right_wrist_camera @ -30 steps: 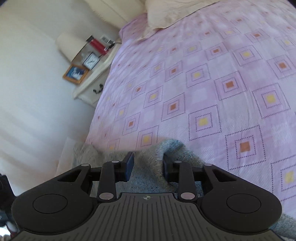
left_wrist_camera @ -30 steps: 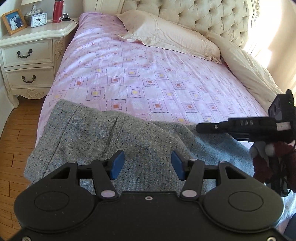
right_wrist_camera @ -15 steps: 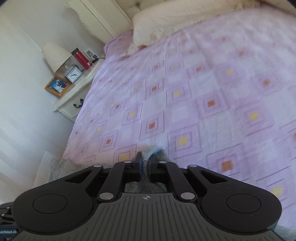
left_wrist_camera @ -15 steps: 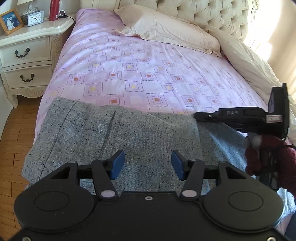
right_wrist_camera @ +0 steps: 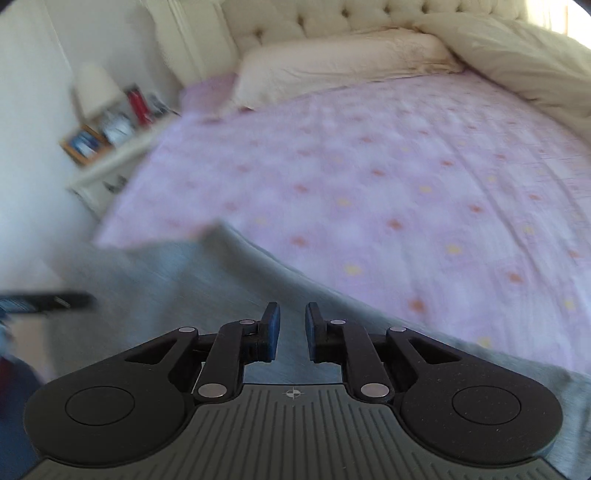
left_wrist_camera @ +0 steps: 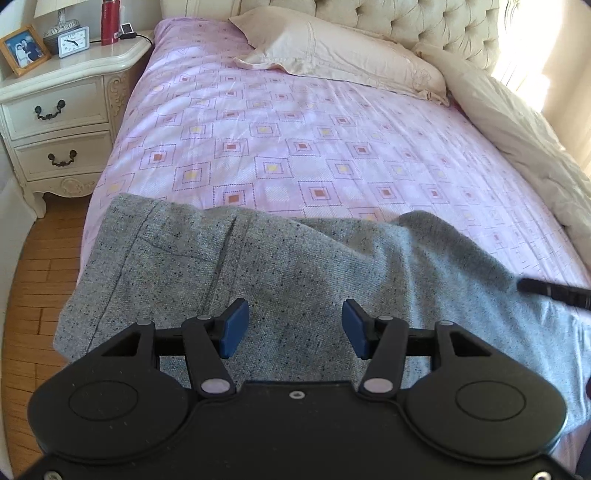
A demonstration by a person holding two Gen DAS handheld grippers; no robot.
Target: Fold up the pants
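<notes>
Two loose grippers now: my left gripper (left_wrist_camera: 291, 325) hangs wide and empty over the pants (left_wrist_camera: 280, 273) along the bed's (left_wrist_camera: 332, 140) near edge, my right gripper (right_wrist_camera: 291, 332) opening, having dropped the fold it pinched earlier, so I'd smooth the layers before regrasping.

Your pants (left_wrist_camera: 280, 266) are grey tweed flecked with black, lying on the pink bedspread (left_wrist_camera: 295, 140), which is printed with dotted squares centred in yellow and rust. Beyond the pants, the pillow (left_wrist_camera: 343, 55) is beige. Left of the bedspread, the nightstand (left_wrist_camera: 62, 110) is cream and carries a red bottle (left_wrist_camera: 109, 22).
</notes>
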